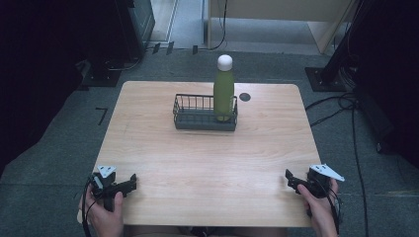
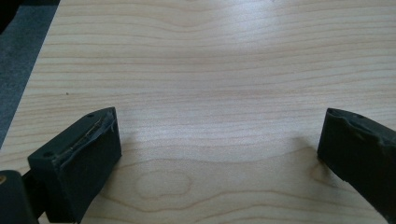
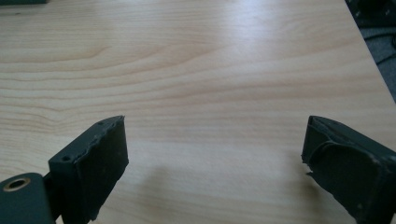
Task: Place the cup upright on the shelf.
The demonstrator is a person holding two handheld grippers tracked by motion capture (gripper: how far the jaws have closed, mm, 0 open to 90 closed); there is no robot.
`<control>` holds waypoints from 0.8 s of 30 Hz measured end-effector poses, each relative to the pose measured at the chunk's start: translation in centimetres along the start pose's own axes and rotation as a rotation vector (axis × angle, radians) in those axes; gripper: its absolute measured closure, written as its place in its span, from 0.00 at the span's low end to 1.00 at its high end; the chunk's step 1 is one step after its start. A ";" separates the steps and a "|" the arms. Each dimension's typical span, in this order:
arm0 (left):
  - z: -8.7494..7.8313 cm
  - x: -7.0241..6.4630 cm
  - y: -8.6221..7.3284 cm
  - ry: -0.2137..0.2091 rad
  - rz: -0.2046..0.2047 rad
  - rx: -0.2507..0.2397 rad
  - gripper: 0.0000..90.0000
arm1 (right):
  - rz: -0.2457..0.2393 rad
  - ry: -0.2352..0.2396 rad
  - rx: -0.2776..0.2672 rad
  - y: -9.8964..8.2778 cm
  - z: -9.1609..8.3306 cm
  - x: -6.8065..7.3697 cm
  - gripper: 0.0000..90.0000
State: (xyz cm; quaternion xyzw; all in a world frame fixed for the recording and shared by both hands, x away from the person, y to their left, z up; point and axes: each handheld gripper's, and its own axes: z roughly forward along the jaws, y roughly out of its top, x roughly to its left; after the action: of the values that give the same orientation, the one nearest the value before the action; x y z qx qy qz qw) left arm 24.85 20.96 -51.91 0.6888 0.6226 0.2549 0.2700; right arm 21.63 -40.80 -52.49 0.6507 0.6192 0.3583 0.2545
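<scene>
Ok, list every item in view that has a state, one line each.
green bottle: upright, white cap on, standing in the right end of the basket.
wire basket: upright on the table, holding just the bottle.
left gripper: open, empty, at the table's near left edge.
right gripper: open, empty, at the table's near right edge.
table: bare wood between grippers and basket.
</scene>
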 end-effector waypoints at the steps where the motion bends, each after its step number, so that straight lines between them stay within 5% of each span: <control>1: 0.0 0.0 0.0 0.000 0.000 0.000 0.00 | 0.009 -0.001 0.000 -0.1 -0.1 -0.2 0.08; 7: 0.0 0.0 0.0 0.000 -0.002 -0.002 0.00 | 0.009 -0.029 0.023 -0.8 -1.2 -1.5 0.08; 14: 0.0 0.0 0.0 0.000 0.000 0.000 0.00 | -0.078 -0.098 0.081 -1.6 -1.9 -1.6 0.08; 24: 0.0 0.0 0.0 0.000 -0.001 -0.001 0.00 | -0.058 -0.122 0.082 -1.6 -1.9 -1.4 0.06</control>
State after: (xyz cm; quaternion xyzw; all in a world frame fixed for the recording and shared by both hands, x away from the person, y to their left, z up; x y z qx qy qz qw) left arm 24.85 20.96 -51.91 0.6886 0.6227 0.2550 0.2702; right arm 19.16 -42.22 -52.82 0.6630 0.6352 0.2850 0.2753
